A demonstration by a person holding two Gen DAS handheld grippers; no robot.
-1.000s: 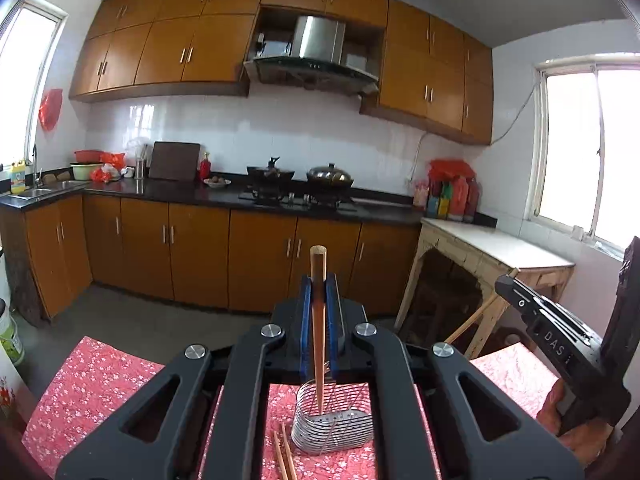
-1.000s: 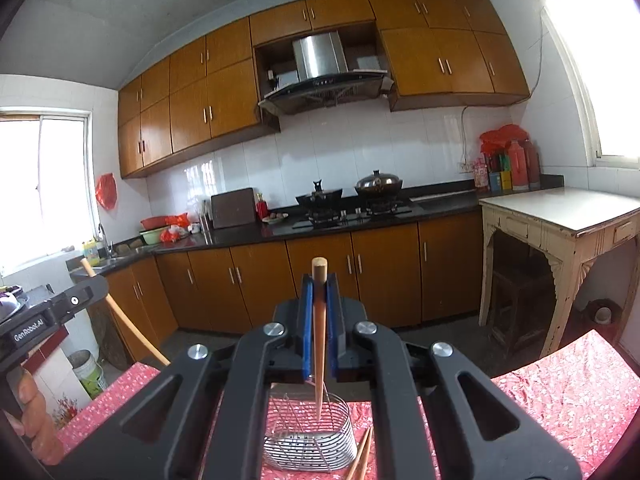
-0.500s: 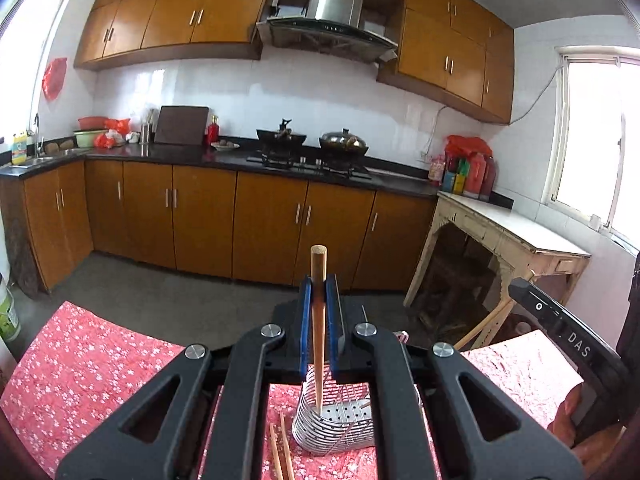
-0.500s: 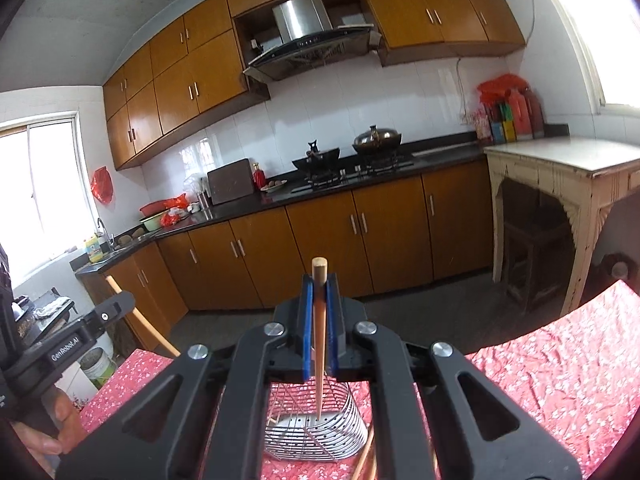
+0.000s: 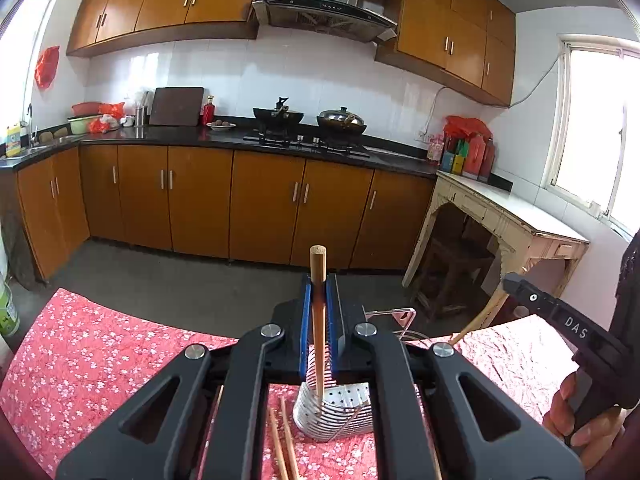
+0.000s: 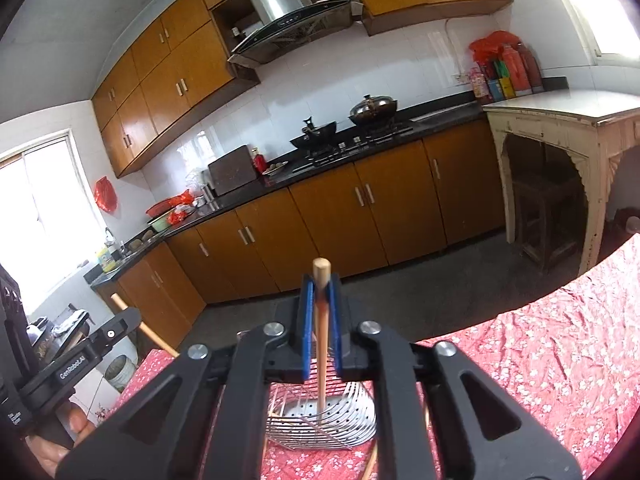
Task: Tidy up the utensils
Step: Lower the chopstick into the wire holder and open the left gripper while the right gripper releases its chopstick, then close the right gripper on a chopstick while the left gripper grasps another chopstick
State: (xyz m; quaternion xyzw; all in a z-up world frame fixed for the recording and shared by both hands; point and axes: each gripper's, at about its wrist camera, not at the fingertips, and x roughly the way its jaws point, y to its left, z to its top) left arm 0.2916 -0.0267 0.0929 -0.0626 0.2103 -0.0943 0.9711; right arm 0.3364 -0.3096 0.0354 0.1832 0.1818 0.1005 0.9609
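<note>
Chopsticks [image 5: 319, 320] [image 6: 322, 328], one pinched upright in each gripper [image 5: 319, 308] [image 6: 321, 320], point down into the wire basket [image 5: 340, 412] [image 6: 320, 416].

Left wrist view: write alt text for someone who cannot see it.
The left gripper has its jaws shut on an upright wooden chopstick, its lower end over a metal wire utensil basket on a red floral tablecloth. Loose chopsticks lie beside the basket; kitchen cabinets stand behind.

I get bright daylight from blown-out glass windows [image 5: 596, 128] on both sides, glare on white wall tiles [image 6: 320, 92], and heavy fisheye bending with dark corners.
</note>
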